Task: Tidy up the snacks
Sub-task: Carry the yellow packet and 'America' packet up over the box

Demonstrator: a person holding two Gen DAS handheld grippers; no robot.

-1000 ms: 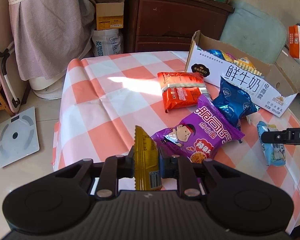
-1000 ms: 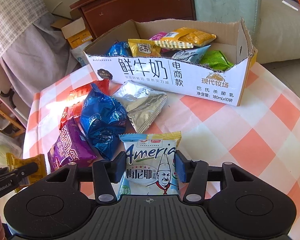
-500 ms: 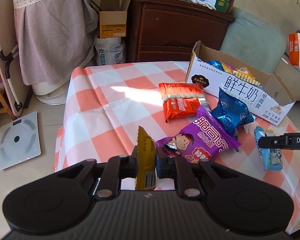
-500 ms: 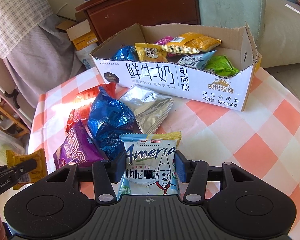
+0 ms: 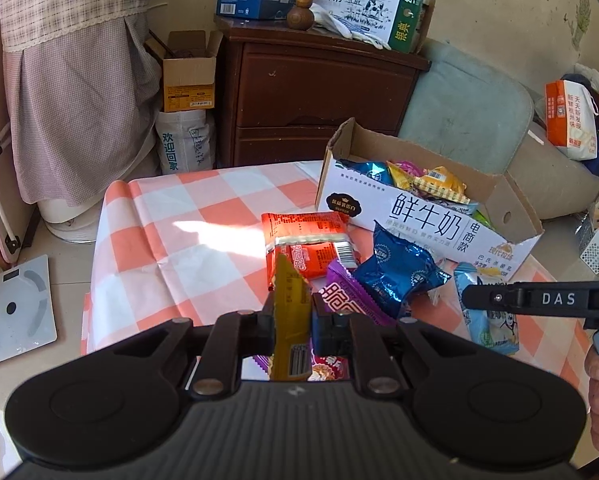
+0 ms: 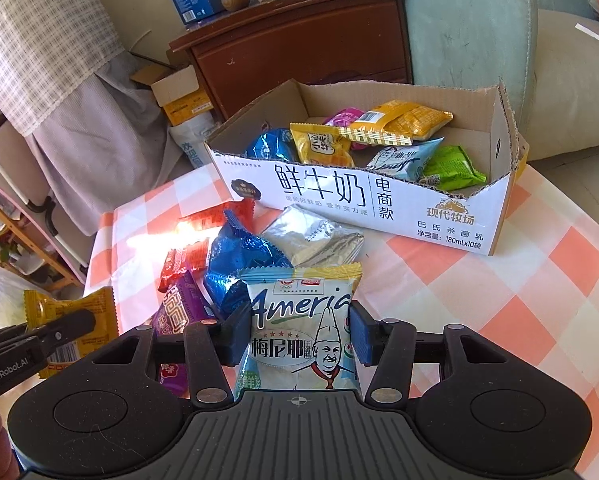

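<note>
Carton (image 6: 379, 196) at upper centre on desk (image 6: 539, 300), packets (image 6: 379, 136) inside; loose packets (image 6: 311, 236) before it, lower left.

Both views are bright with daylight. A hard sun patch burns out on the worktop (image 5: 203, 236) at centre frame in the left view, and glares to white over the red packet (image 6: 195, 228) at left centre in the right view. Foil wrappers glint. The fisheye bends the room's lines at the edges, and the corners go black. Focus is sharp throughout, with no motion blur.
</note>
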